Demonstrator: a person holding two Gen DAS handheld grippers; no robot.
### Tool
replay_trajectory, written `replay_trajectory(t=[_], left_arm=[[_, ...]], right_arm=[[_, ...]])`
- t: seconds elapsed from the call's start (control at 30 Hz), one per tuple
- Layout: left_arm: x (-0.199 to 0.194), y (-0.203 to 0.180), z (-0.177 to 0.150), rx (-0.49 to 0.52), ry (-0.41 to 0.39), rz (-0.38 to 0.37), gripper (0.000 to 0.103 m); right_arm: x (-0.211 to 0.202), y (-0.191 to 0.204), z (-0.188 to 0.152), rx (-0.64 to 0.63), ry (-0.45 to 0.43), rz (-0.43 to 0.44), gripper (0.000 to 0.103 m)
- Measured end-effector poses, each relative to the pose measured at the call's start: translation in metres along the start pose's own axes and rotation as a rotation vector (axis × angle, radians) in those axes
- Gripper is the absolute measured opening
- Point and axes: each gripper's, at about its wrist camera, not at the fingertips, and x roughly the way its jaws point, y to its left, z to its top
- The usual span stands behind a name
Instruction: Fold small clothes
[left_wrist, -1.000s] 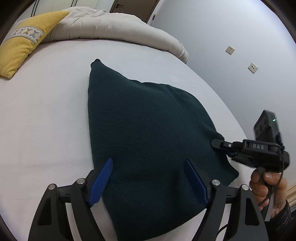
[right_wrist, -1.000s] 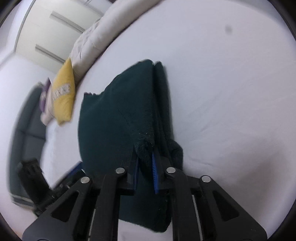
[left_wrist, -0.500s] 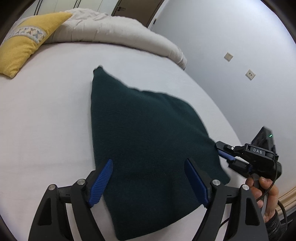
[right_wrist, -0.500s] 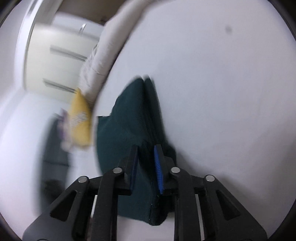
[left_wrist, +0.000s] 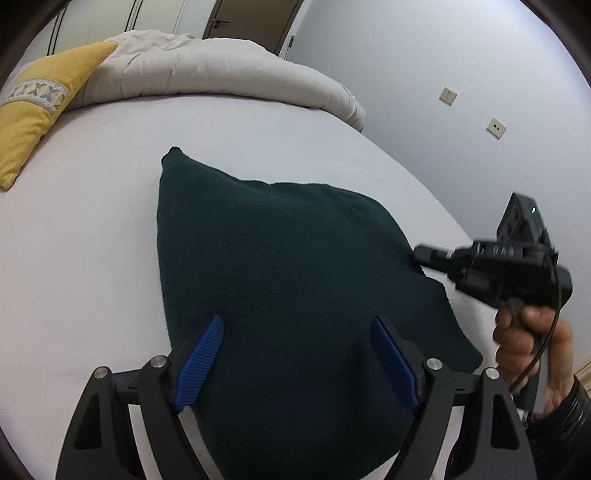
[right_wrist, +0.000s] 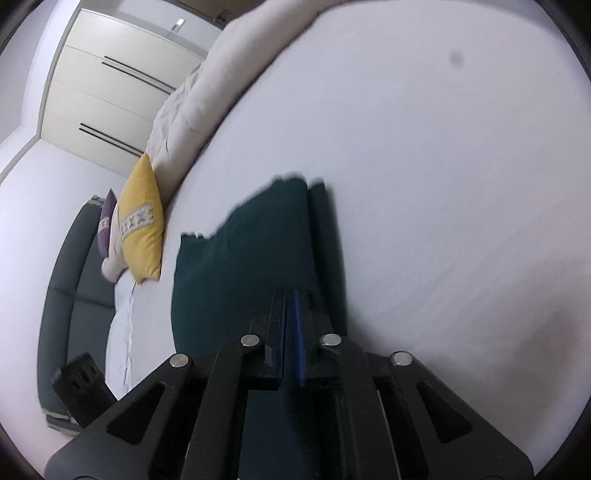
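Since the earlier frame the right gripper (right_wrist: 290, 295) has been drawn shut, empty, at the right edge of the dark green garment (left_wrist: 280, 295) lying mid-bed (left_wrist: 92, 258). The left gripper (left_wrist: 295, 354) is held wide (nothing clamped). The near hem should be pinched squarely before folding.

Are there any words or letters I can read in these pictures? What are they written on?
"DAS", blurry and only a likely reading: on the black body of the right gripper, in the left wrist view.
The yellow pillow has a criss-cross band, a pattern, not letters.
Nothing else is readable.
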Motion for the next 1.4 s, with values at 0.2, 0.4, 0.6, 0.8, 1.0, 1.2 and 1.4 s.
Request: replay_trajectory(t=[0.2,0.4,0.6,0.8,1.0,1.2,1.4], left_arm=[[-0.012,-0.004,0.024,-0.010,-0.077,-0.018,0.084],[0.040,0.017,0.071,-0.079,0.002,0.050,0.083],[0.066,0.028,0.065,-0.029,0.038,0.086,0.087],[0.062,0.038,0.067,-0.058,0.049,0.058,0.087],[0.012,0.040,0.052,-0.118,-0.006,0.038,0.084],[-0.029,0.002,0.009,-0.037,-0.041,-0.054,0.084],[-0.010,0.002,-0.032,-0.032,0.065,-0.010,0.084]], right_arm=[[0.024,0.068,0.033,-0.137,0.122,0.067,0.047],[0.068,0.048,0.059,0.024,0.133,0.095,0.040],[0.076,0.005,0.080,0.106,0.083,0.099,0.015],[0.080,-0.017,0.077,0.153,0.032,0.126,0.004],[0.012,-0.012,0.042,0.071,-0.023,0.012,0.041],[-0.024,0.033,-0.032,-0.103,0.101,0.227,0.041],[-0.011,-0.005,-0.070,-0.022,0.179,0.172,0.036]])
